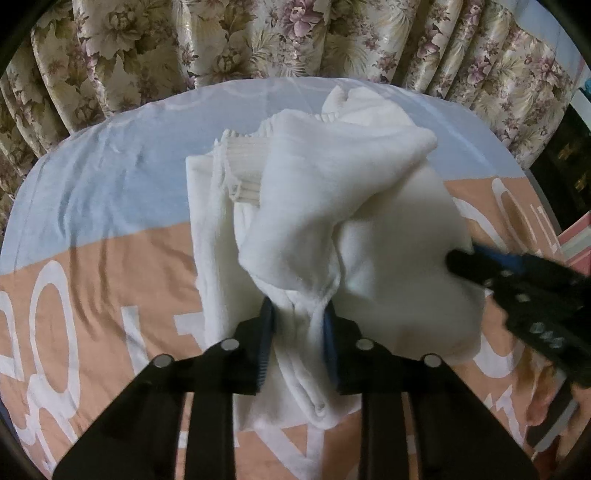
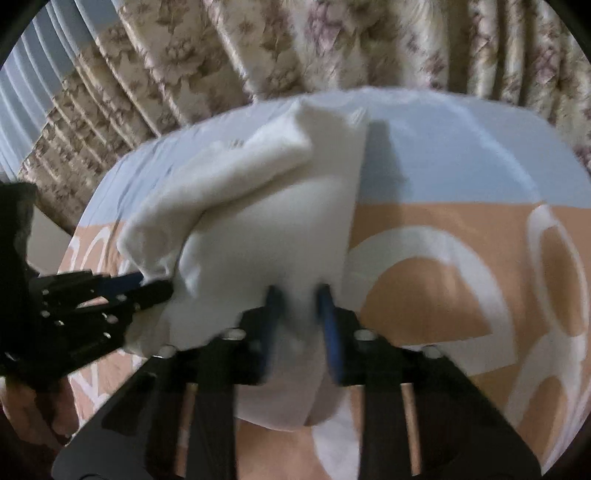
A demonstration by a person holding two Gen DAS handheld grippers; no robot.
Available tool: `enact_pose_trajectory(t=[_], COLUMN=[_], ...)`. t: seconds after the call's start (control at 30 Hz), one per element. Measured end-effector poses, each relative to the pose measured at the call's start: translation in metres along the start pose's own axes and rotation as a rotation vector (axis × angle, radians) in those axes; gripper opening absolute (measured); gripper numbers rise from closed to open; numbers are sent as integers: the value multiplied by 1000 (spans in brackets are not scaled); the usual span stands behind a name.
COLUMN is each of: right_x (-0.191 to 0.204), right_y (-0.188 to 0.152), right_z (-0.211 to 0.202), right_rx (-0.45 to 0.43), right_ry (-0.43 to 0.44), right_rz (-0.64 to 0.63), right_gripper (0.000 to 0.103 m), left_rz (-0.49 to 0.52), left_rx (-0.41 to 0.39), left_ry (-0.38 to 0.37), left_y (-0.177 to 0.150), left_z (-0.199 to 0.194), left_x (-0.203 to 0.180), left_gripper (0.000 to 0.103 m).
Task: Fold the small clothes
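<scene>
A white fleecy garment (image 1: 332, 206) with a ribbed cuff (image 1: 245, 170) lies bunched on the bed. My left gripper (image 1: 297, 314) is shut on a gathered near edge of it. My right gripper (image 2: 299, 299) is shut on another part of the same garment (image 2: 266, 221), lifting it. The right gripper shows in the left wrist view (image 1: 458, 262) at the cloth's right side. The left gripper shows in the right wrist view (image 2: 162, 286) at the left.
The bed cover (image 1: 110, 280) is peach with big white letters and pale blue (image 2: 461, 158) further back. Floral curtains (image 1: 258, 33) hang close behind the bed. A dark gap (image 1: 569, 155) is at the far right.
</scene>
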State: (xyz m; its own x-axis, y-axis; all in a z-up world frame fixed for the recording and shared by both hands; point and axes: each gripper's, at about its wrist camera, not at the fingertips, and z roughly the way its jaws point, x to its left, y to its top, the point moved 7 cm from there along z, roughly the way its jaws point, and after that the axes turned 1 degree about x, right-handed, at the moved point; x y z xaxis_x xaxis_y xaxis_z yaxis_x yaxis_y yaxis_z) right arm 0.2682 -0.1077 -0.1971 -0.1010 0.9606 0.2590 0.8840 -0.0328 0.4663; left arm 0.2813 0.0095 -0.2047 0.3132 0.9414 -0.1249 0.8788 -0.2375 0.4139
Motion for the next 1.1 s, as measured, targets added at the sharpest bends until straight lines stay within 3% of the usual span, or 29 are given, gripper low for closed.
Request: enact_pose_trajectory(t=[0.2, 0.43, 0.63, 0.7, 0.77, 0.9, 0.97, 1.1], right_x=[11, 21, 11, 5, -5, -15, -15, -17], right_y=[1, -17, -11, -5, 1, 7, 10, 13], right_z=[-7, -2, -12, -18, -22, -18, -21, -23], right_rx=[-24, 9, -24, -45, -63, -66, -89, -101], right_ry=[26, -26, 42, 50, 47, 51, 65, 75], right_rz=[-64, -165, -109, -91, -67, -50, -46, -46], right_gripper=[9, 10, 19, 23, 27, 30, 30, 30], left_rz=[-60, -34, -47, -41, -31, -5, 7, 10], left_rx=[-17, -1, -43, -60, -102, -127, -127, -104], left_ry=[-80, -59, -69, -80, -72, -94, -82, -133], left_y=[-6, -29, -22, -16, -5, 23, 39, 73], left_z=[-17, -8, -19, -30, -42, -48, -43, -20], left_x=[16, 17, 21, 20, 18, 13, 11, 10], left_gripper=[22, 23, 46, 54, 72, 73, 73, 73])
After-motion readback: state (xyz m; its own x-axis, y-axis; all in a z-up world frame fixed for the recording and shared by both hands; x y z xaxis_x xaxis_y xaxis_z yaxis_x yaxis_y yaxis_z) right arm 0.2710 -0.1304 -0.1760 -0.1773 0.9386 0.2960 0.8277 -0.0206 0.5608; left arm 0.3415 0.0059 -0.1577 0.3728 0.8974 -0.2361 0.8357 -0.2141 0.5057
